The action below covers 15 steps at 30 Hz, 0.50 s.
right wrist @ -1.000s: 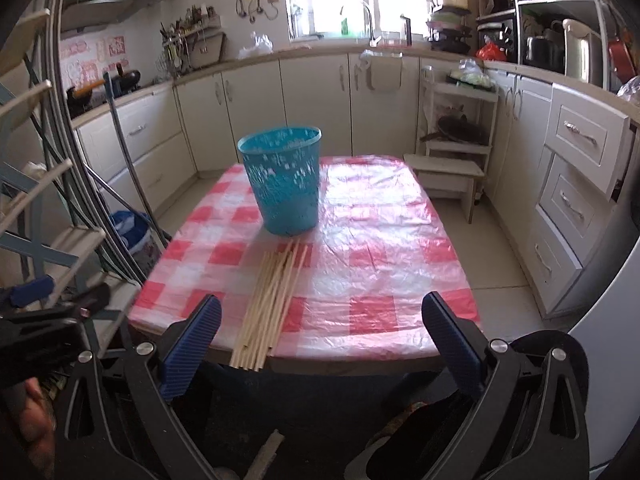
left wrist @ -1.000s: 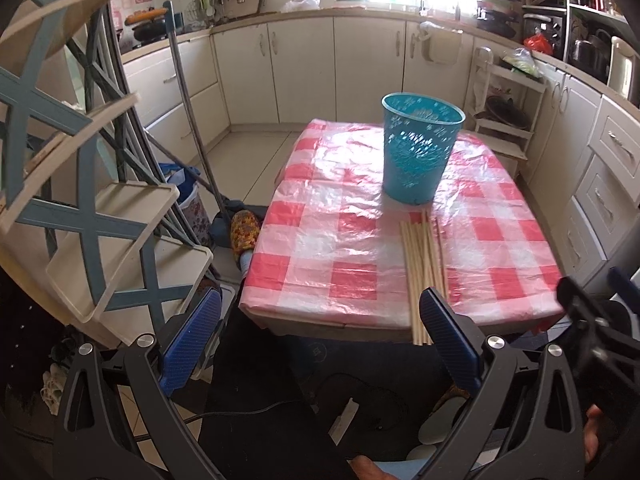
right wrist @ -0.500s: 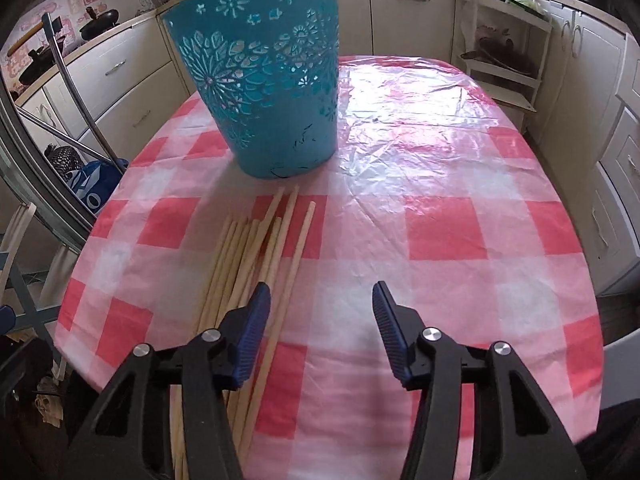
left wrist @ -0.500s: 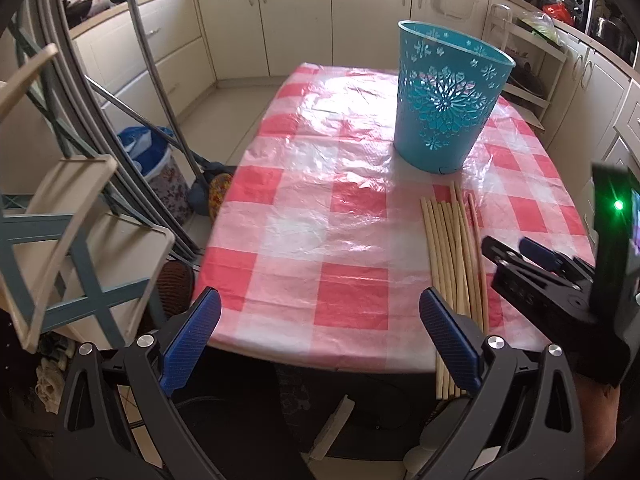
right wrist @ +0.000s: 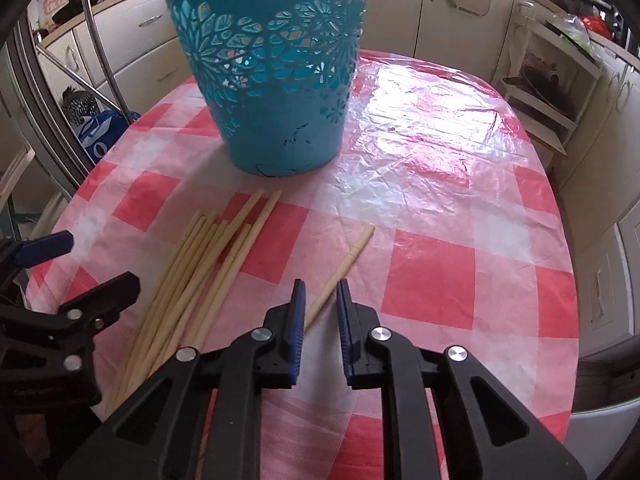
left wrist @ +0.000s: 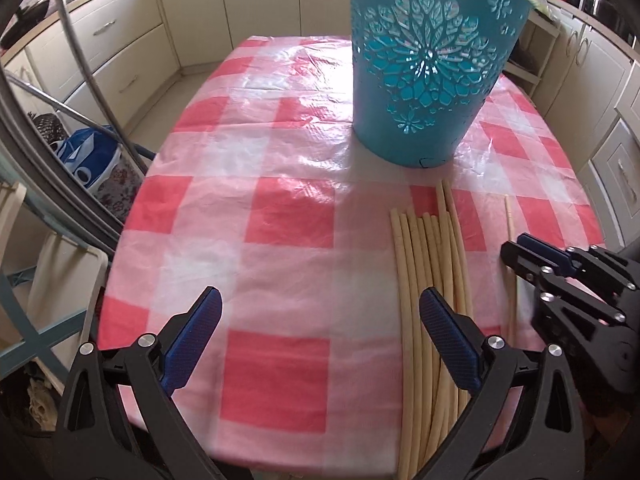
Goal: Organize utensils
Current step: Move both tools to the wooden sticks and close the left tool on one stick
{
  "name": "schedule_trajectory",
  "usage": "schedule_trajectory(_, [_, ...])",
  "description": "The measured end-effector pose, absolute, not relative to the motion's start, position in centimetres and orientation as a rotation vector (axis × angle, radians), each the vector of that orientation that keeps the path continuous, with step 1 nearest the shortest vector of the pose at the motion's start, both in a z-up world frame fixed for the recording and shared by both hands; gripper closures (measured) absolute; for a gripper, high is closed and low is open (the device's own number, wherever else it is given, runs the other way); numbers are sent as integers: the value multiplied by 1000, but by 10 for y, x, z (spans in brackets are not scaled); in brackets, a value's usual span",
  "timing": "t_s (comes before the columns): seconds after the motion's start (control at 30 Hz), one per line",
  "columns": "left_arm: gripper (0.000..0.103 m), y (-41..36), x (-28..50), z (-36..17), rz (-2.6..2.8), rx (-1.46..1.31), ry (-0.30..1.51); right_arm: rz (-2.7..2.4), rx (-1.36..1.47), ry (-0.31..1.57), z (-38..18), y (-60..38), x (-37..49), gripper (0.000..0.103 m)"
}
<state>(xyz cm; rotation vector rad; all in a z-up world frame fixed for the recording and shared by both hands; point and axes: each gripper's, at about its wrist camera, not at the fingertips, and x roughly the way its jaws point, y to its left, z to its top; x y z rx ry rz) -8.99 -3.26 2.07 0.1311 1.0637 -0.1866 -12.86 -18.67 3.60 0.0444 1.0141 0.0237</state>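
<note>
Right gripper [right wrist: 320,304]: jaws closing around one lone stick [right wrist: 347,261], not squeezing it yet.
Left gripper [left wrist: 316,328]: jaws wide apart, nothing between them.
Stick pile [right wrist: 200,264]: flat on the checked tablecloth [right wrist: 432,280], just left of the lone stick.
Blue basket [right wrist: 272,72]: upright behind the sticks.

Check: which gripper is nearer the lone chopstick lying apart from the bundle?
Right. The right gripper straddles the lone chopstick, jaws closing. The left gripper sits beyond the bundle, open.
</note>
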Motion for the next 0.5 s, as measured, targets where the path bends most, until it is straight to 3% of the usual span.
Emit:
schedule_trajectory(0.1, [13, -40, -80, 14, -161, 155, 1074, 34, 87, 995, 36, -193, -130, 87])
schedule_trajectory(0.37, [16, -51, -73, 8, -154, 196, 1073, 67, 135, 989, 36, -196, -132, 87])
schedule_trajectory(0.47, [26, -54, -73, 10, -175, 196, 1076, 70, 132, 991, 35, -195, -132, 87])
schedule_trajectory(0.5, [34, -56, -72, 10, -193, 187, 1080, 75, 137, 992, 35, -195, -131, 87])
